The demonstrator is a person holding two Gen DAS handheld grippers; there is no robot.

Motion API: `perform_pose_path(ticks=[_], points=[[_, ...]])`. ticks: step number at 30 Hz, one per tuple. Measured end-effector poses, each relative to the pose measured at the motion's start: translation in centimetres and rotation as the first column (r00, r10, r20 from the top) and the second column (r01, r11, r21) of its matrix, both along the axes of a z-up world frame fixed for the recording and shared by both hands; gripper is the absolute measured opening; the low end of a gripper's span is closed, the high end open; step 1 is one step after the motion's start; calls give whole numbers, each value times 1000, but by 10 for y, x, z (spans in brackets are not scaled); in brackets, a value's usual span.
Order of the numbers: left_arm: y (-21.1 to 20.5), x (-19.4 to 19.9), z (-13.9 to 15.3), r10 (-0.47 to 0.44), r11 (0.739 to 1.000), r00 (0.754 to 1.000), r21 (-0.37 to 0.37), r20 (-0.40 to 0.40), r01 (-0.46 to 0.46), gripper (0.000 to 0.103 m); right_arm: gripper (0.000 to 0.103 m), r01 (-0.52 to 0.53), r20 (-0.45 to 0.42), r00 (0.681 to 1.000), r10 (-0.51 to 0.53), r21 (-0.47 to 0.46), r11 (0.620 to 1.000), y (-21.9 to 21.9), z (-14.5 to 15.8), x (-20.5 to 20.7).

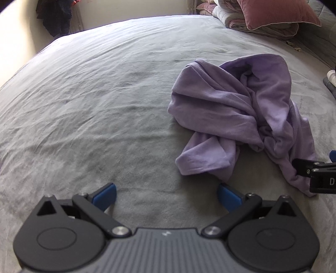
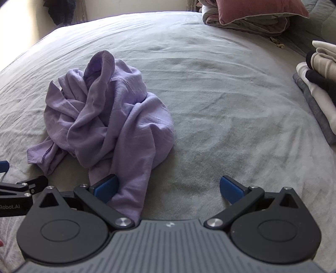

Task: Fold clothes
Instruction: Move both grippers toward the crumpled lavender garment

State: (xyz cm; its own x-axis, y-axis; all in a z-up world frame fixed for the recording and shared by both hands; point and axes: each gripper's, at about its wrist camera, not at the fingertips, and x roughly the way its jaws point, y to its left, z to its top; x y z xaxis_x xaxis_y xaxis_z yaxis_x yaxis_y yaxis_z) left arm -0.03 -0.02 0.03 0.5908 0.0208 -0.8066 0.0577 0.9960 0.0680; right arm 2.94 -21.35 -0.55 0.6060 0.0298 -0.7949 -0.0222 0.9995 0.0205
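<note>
A crumpled lilac shirt lies in a heap on the grey bed cover. It also shows in the right wrist view. My left gripper is open and empty, just short of the shirt's near left corner. My right gripper is open, with the shirt's near end lying between its jaws against the left fingertip. The right gripper's side shows at the right edge of the left wrist view, beside the shirt.
A stack of folded clothes lies at the bed's right edge. A dusky-pink pillow on folded quilts sits at the far right corner. Dark clothing hangs by the far wall. The bed cover stretches wide around the shirt.
</note>
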Motion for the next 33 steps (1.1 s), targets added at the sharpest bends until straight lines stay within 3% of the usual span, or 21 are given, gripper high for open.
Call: perform_pose_path(ticks=[6,11,18,26,30,33], points=[[-3,-6,6,-5,1000,1000,15,14,4,103,103,-15,14,1000,15,3,1000,-1,5,-2],[2,-6,9,-21,999,999,28,33,20,102,103,-85,103,991,86,-13,996,9,22,-15],[8,-7,18,-6,1000,998,18,60,5,102,102,-146,150,980,134,67,987,17,32,-21],[13,-7,20,17,1000,996,3,88,-17,102,71,-158,143,978,149,54,986,24,24,-21],[13,-8,21,12,1000,996,4,92,-12,102,65,-171,143,976,164,42,984,27,23,-23],[16,-5,25,18,999,994,-41,107,-14,102,58,-181,146,974,175,24,983,30,23,-23]])
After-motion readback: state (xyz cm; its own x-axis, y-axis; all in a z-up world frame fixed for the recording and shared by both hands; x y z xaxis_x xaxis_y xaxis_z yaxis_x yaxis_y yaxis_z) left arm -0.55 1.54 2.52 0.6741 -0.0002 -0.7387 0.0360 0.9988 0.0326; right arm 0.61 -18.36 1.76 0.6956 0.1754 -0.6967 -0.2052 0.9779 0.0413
